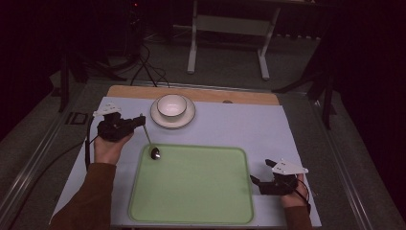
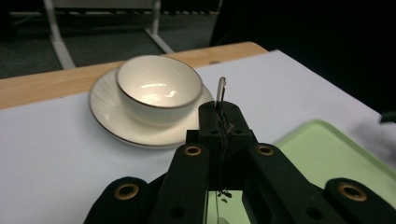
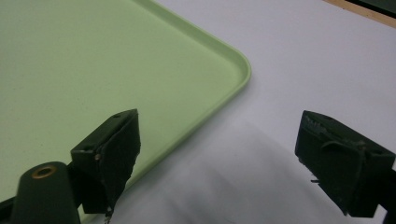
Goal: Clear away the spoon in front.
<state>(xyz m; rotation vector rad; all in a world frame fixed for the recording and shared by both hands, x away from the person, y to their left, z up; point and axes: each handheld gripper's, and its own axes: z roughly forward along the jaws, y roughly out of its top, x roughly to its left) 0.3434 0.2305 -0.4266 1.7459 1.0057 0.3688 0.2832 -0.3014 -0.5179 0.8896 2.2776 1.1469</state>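
Spoon (image 1: pixel 152 143) handle mostly hidden inside clamped left claw (image 1: pixel 141 120); right claw (image 1: pixel 261 173) gapes empty.

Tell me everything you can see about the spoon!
The spoon looks like shiny metal, with a thin straight handle and a small rounded bowl end. The left gripper is shut on the upper part of its handle, whose tip pokes out past the black jaws in the left gripper view. The spoon hangs slanting down, bowl end lowest, at the far left corner of the green tray. Whether it touches the tray is unclear. The white bowl on its saucer sits just beyond.
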